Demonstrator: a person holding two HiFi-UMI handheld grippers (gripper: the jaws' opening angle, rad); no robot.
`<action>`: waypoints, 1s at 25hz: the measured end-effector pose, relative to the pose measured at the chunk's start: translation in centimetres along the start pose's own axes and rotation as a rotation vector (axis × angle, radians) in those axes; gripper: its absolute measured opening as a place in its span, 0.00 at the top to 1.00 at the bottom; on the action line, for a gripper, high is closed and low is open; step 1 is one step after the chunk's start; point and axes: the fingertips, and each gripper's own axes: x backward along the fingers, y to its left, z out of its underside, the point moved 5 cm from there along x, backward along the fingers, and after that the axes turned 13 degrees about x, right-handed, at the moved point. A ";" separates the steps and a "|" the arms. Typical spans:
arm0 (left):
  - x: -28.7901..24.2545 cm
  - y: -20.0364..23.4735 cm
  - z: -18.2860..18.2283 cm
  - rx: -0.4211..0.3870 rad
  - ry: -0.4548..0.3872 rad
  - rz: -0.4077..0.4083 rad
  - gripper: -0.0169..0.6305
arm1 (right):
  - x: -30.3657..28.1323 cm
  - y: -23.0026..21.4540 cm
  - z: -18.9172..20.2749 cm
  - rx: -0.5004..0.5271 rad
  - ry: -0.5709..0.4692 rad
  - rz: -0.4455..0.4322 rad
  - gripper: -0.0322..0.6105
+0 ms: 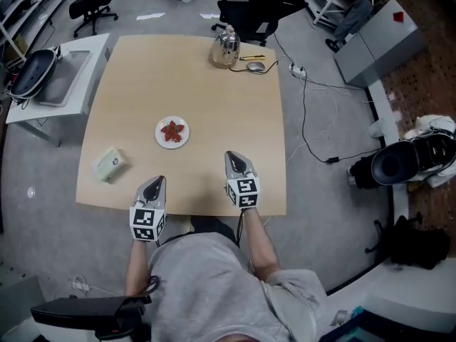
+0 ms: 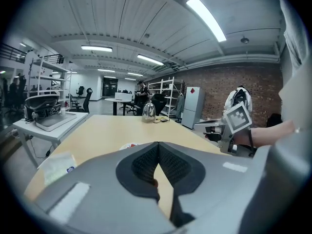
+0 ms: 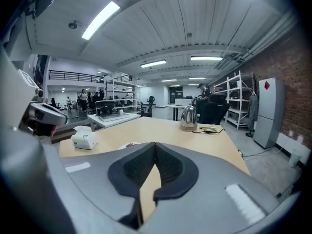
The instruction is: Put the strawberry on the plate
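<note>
I have both grippers over the near edge of the worktop (image 1: 214, 105), the left gripper (image 1: 157, 182) and the right gripper (image 1: 235, 157) side by side and well apart. The plate (image 1: 159, 133) sits ahead of the left jaws and a little to their right, with the strawberry (image 1: 172, 130) on it. From the right jaws it lies ahead and to the left. The box (image 1: 110, 164) rests on the worktop left of the left jaws, near the left edge. Far ahead of the right jaws, by the far edge, stands the kettle (image 1: 225, 48), with a few small items (image 1: 254, 65) just to its right. A side table (image 1: 96, 48) stands beyond the left edge. I see office chairs (image 1: 92, 6) behind the far edge, and a cable (image 1: 305, 112) on the floor right of the right jaws.
</note>
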 end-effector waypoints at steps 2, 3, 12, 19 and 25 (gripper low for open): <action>-0.1 -0.4 -0.2 -0.011 -0.003 0.016 0.94 | 1.1 -0.3 0.2 -0.019 -0.001 0.024 0.94; -0.2 -0.7 -0.3 -0.016 -0.004 0.023 0.94 | 1.7 -0.4 0.3 -0.030 -0.004 0.034 0.94; -0.6 -2.3 -0.5 -0.048 -0.014 0.074 0.94 | 6.4 -1.0 1.1 -0.094 -0.031 0.093 0.94; -0.7 -3.1 -0.6 -0.048 -0.025 0.108 0.94 | 9.1 -0.1 2.0 -0.094 -0.046 0.125 0.94; -0.4 -3.8 0.0 -0.057 -0.026 0.130 0.94 | 11.0 1.1 2.7 -0.088 -0.051 0.139 0.94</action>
